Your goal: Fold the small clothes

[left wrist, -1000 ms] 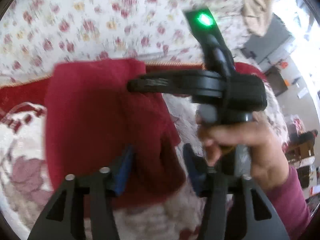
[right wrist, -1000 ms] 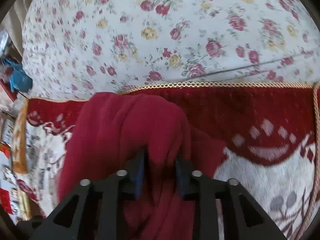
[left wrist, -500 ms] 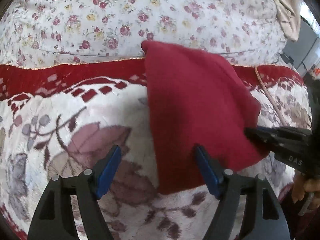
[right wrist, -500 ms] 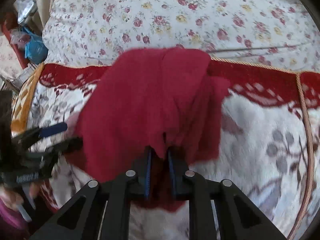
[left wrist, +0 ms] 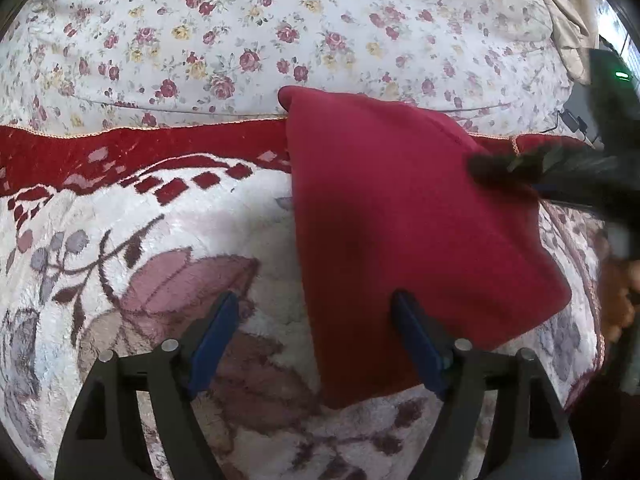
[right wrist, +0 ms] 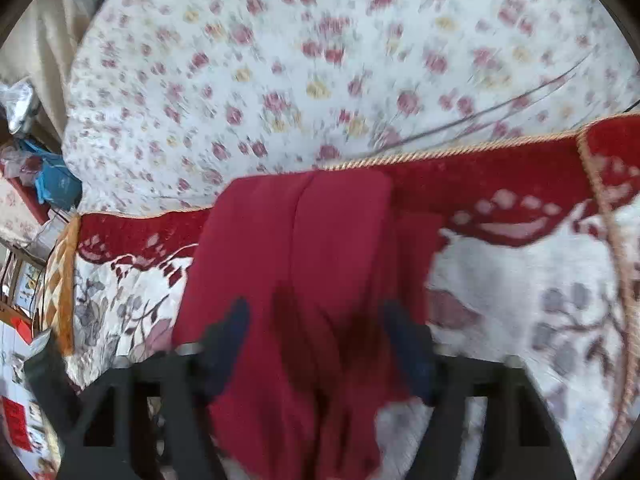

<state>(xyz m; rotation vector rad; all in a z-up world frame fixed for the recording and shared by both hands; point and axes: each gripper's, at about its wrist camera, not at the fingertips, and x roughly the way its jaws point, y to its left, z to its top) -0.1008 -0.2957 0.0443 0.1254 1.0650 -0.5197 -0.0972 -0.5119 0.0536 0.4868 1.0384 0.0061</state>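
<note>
A dark red folded garment [left wrist: 404, 224] lies flat on the cream and red flowered blanket [left wrist: 152, 248]. My left gripper [left wrist: 316, 340] is open; its right finger rests over the garment's near edge and its left finger is over the blanket. In the right wrist view, which is blurred, the same garment [right wrist: 304, 272] lies between the fingers of my right gripper [right wrist: 320, 344], which is open and holds nothing. The right gripper also shows blurred at the right edge of the left wrist view [left wrist: 560, 176], over the garment's far right side.
A white sheet with small roses [left wrist: 280, 32] covers the bed behind the blanket. A beige cloth [left wrist: 568, 20] hangs at the far right. Blue bags and clutter [right wrist: 52, 184] sit off the bed's left side. The blanket's gold cord edge [right wrist: 440, 152] runs across.
My right gripper has opened and let go of the garment, which now lies flatter on the blanket. The left gripper stays open in about the same place.
</note>
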